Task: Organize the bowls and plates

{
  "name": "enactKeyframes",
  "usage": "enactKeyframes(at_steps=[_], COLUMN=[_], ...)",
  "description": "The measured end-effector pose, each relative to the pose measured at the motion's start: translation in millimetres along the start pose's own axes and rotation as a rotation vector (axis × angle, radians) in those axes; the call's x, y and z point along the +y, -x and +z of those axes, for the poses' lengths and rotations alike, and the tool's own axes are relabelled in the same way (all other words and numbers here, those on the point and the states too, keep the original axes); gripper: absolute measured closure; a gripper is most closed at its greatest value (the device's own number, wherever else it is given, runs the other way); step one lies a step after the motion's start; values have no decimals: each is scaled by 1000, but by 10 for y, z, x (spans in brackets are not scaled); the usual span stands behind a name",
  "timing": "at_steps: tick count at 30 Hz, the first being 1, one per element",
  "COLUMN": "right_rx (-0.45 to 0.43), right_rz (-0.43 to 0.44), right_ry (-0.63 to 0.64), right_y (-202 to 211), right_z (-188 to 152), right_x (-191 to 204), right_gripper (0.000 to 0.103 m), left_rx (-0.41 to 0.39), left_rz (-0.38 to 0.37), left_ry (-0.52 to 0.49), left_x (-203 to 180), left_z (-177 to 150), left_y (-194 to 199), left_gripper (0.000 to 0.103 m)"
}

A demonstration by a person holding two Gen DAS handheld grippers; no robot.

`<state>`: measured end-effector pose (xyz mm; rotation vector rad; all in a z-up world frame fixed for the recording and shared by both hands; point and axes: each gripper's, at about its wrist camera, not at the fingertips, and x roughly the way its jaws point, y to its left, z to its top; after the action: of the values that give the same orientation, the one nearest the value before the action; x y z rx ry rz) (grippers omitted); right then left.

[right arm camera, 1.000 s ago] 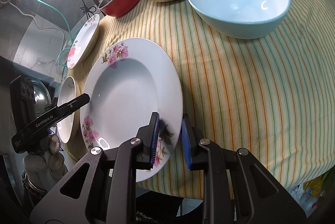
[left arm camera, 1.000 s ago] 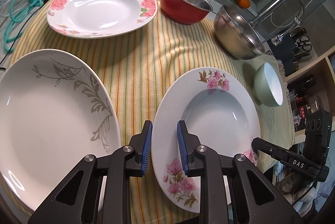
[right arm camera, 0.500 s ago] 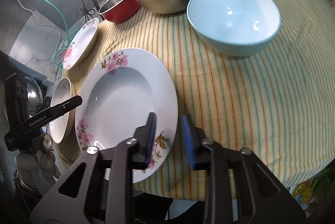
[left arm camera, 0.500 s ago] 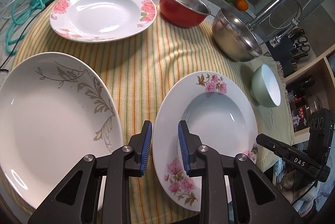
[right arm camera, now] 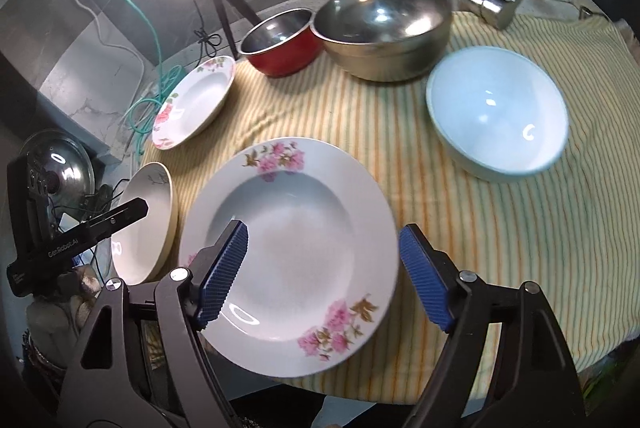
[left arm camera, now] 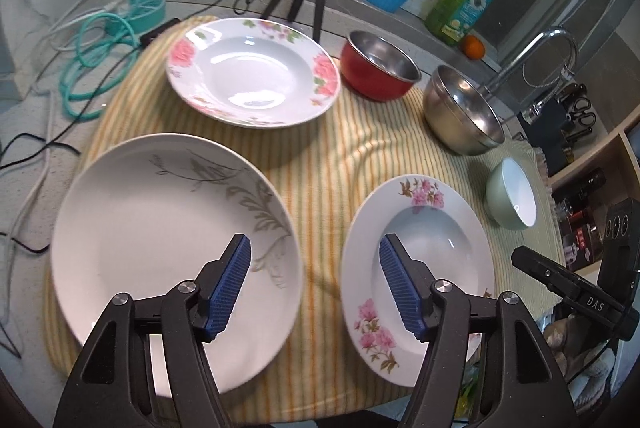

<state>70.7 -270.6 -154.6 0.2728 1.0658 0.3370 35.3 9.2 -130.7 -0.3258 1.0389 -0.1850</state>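
Left gripper (left arm camera: 314, 284) wide open, holding nothing, above gap between leaf plate (left arm camera: 160, 228) and pink plate (left arm camera: 432, 248). Right gripper (right arm camera: 322, 272) wide open, empty, fingers straddling pink plate (right arm camera: 288, 228) on striped cloth (right arm camera: 500, 228). Rose plate (left arm camera: 252, 72), red bowl (left arm camera: 376, 68), steel bowl (left arm camera: 460, 112), green bowl (left arm camera: 512, 194) farther back.

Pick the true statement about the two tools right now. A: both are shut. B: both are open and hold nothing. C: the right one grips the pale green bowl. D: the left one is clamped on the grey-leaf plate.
B: the left tool and the right tool each show blue pads spread wide, gripping nothing.
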Motion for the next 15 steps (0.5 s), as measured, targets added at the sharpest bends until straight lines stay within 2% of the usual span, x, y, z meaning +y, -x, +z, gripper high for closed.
enactKeyframes(at_steps=[9, 15], right_rx=[19, 47], right_rz=[73, 125], right_ry=[95, 172], right_y=[-204, -395], right_z=[136, 176], right_x=[488, 866], right_gripper=[22, 22], left_rx=[-76, -92], left_rz=[78, 129], left_ry=[83, 165], left_x=[418, 789], left_z=[-29, -141], left_y=[322, 421], left_gripper=[36, 36])
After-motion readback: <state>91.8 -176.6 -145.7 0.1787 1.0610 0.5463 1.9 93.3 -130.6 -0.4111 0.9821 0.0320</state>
